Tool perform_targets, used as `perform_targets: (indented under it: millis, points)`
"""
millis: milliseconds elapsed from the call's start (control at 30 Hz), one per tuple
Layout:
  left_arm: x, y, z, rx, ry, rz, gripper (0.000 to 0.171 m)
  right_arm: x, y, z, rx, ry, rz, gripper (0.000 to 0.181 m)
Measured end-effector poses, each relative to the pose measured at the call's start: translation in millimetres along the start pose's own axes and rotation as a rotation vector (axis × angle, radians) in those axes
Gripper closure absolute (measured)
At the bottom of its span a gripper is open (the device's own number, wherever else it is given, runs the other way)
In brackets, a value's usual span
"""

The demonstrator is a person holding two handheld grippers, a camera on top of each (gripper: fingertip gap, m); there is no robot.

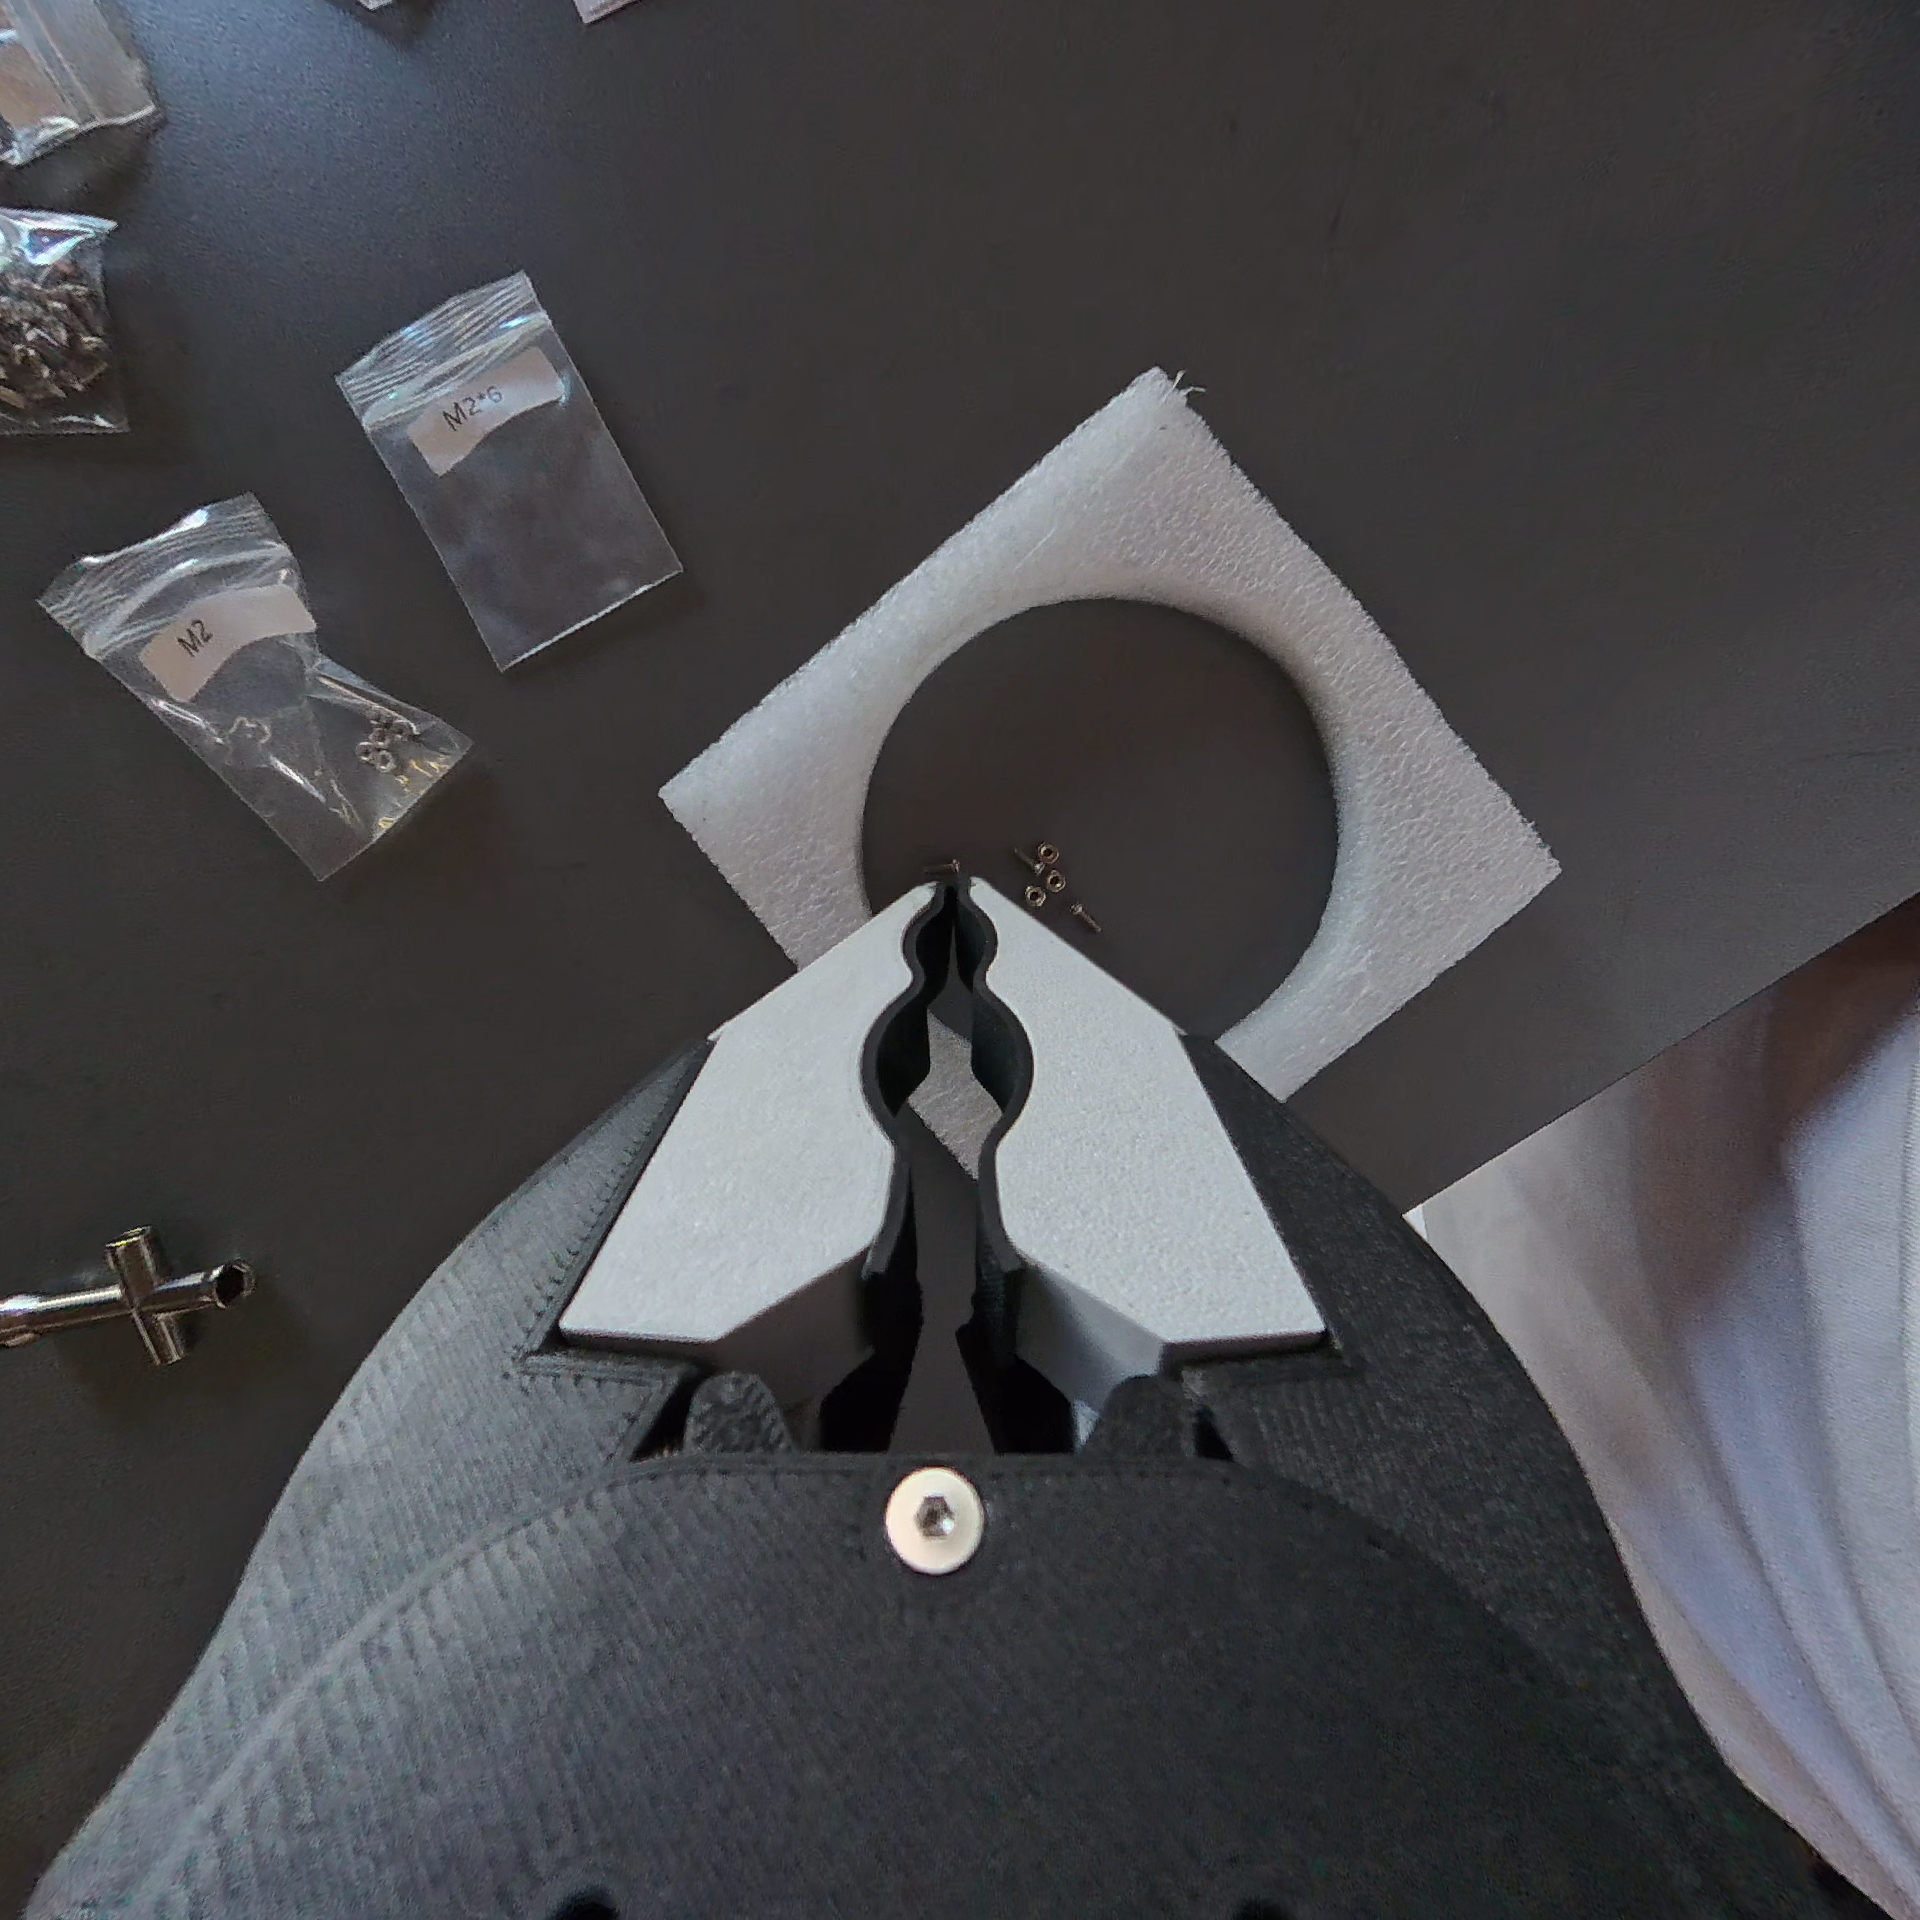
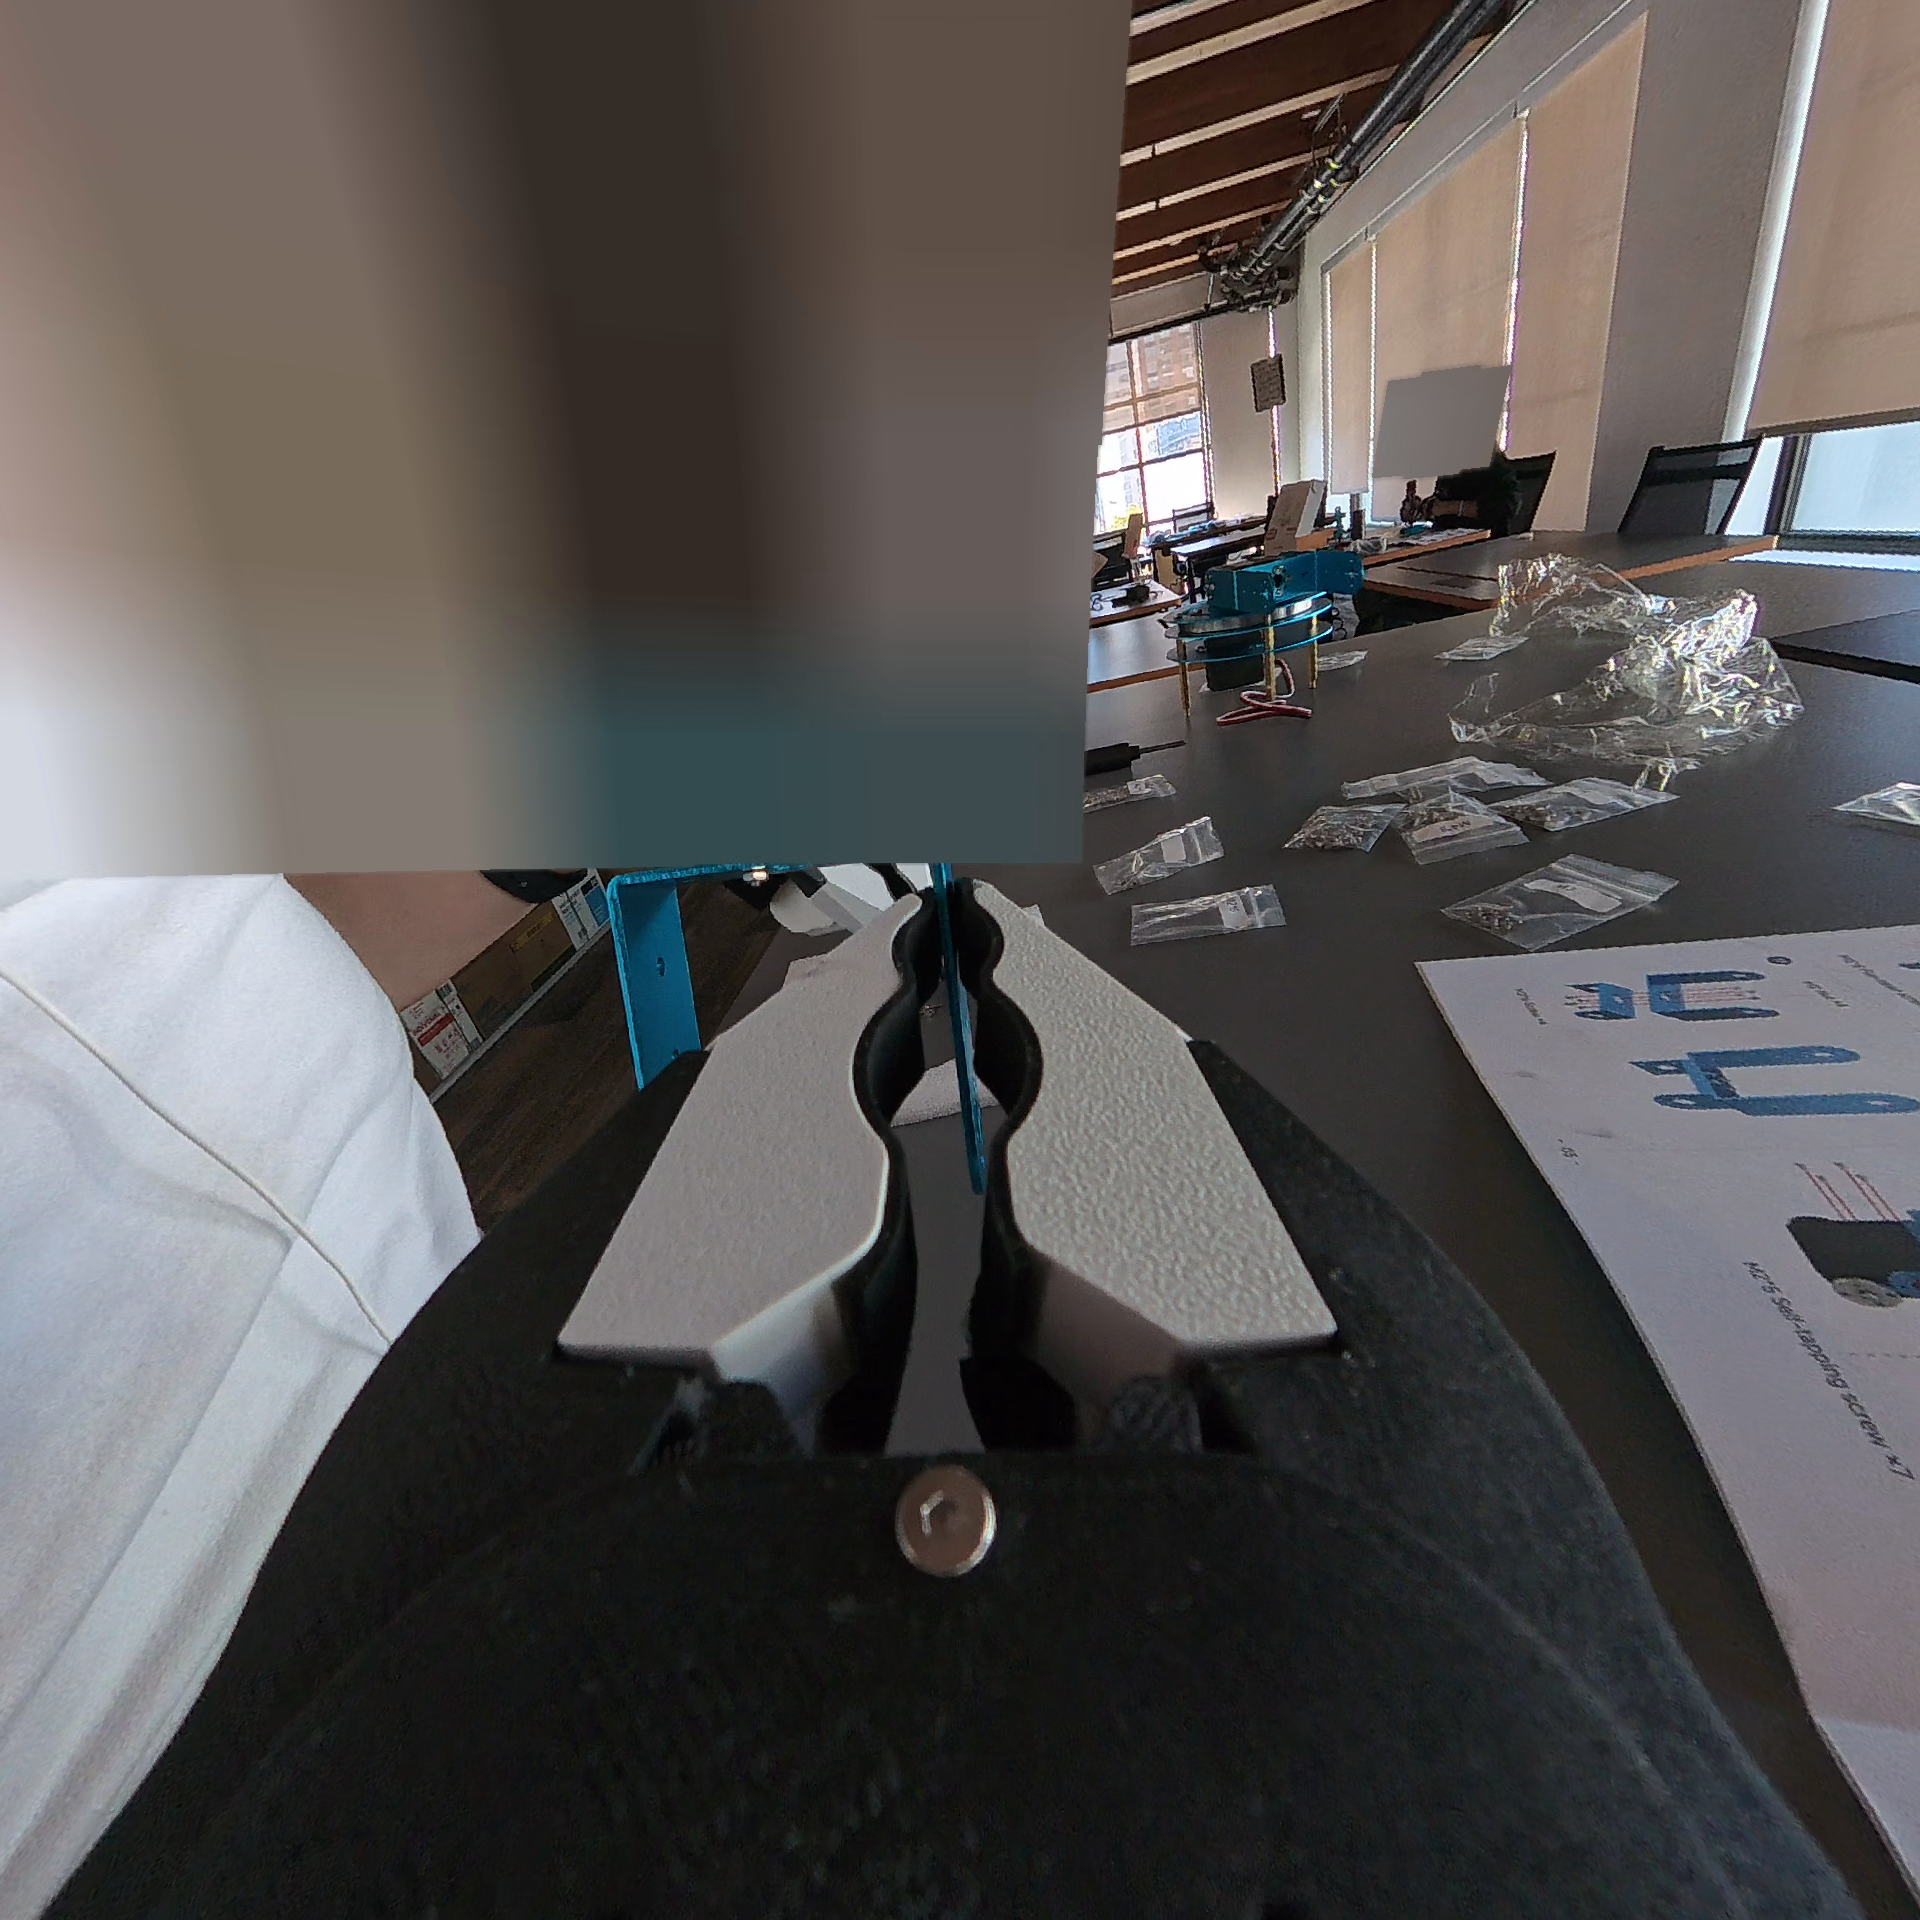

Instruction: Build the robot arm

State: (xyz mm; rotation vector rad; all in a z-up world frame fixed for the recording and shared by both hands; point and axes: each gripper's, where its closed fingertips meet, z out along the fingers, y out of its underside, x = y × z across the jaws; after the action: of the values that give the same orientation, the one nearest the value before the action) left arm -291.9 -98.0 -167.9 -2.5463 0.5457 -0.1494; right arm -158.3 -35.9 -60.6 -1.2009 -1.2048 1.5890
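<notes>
My left gripper (image 1: 951, 891) is shut, and a tiny screw (image 1: 942, 867) sticks out from between its tips. It hovers over the round hole of a white foam square (image 1: 1403, 790) lying on the dark table (image 1: 1039, 312). A few loose small screws and nuts (image 1: 1049, 875) lie in the hole just right of the tips. My right gripper (image 2: 951, 914) is shut on the thin flange of a blue metal bracket (image 2: 964, 1049), held up off the table. The bracket's other leg (image 2: 649, 977) stands to the left. A person in a white shirt (image 2: 156, 1247) is close behind it.
Clear zip bags of hardware (image 1: 509, 468) (image 1: 249, 675) and a metal cross wrench (image 1: 135, 1288) lie left of the foam. The right wrist view shows a printed instruction sheet (image 2: 1714, 1195), more bags (image 2: 1205, 914), crumpled plastic (image 2: 1631, 665) and a blue assembly on brass standoffs (image 2: 1262, 613). My hands' fingertips stand some 20 cm from each other. Between my left fingertips and the white foam square (image 1: 1403, 790) there is roughly 8 cm.
</notes>
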Motion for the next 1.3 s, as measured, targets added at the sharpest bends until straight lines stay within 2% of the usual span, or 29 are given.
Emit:
perform_targets:
  millis: [100, 367, 1067, 1300]
  points:
    - [0.4, -4.0, -2.3, 0.022, 0.004, 0.012, 0.166, 0.3, -0.1, -0.1, 0.001, 0.0, 0.002, 0.181]
    - [1.6, -6.0, 1.9, 0.004, 0.003, 0.042, 0.17, 0.4, 0.2, -0.2, -0.001, 0.002, -0.001, 0.181]
    - [-2.4, -7.2, 0.0, 0.002, -0.027, 0.062, 0.165, 1.5, -0.3, -0.6, 0.002, 0.0, 0.006, 0.181]
    - [-11.3, -5.2, 6.3, -0.029, -0.075, 0.003, 0.16, 1.2, 0.1, -0.2, -0.001, -0.001, 0.002, 0.181]
